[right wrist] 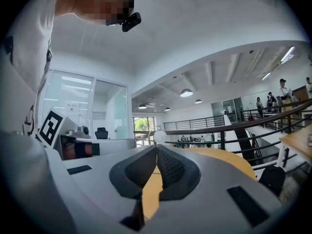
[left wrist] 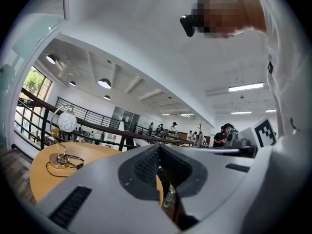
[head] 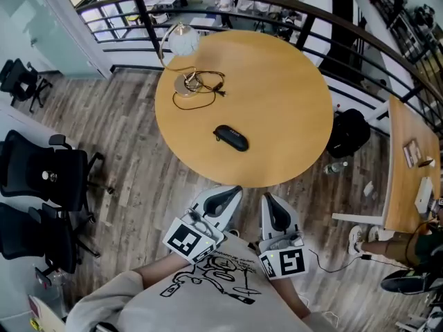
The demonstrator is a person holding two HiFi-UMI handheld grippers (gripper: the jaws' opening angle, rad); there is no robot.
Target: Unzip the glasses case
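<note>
A black oval glasses case (head: 231, 137) lies zipped on the round wooden table (head: 277, 95), near its front half. Both grippers hang below the table's near edge, close to the person's chest and well short of the case. My left gripper (head: 234, 191) is shut with nothing between its jaws; in its own view the left gripper (left wrist: 158, 147) has its tips touching. My right gripper (head: 267, 198) is likewise shut and empty, and in the right gripper view the right gripper (right wrist: 156, 149) shows pads pressed together. The case shows in neither gripper view.
A desk lamp with a white globe (head: 184, 41) and a coiled black cable (head: 205, 85) stands at the table's far left. Black office chairs (head: 48, 178) are at the left, a black bag (head: 348, 131) at the right. A curved railing (head: 325, 26) runs behind the table.
</note>
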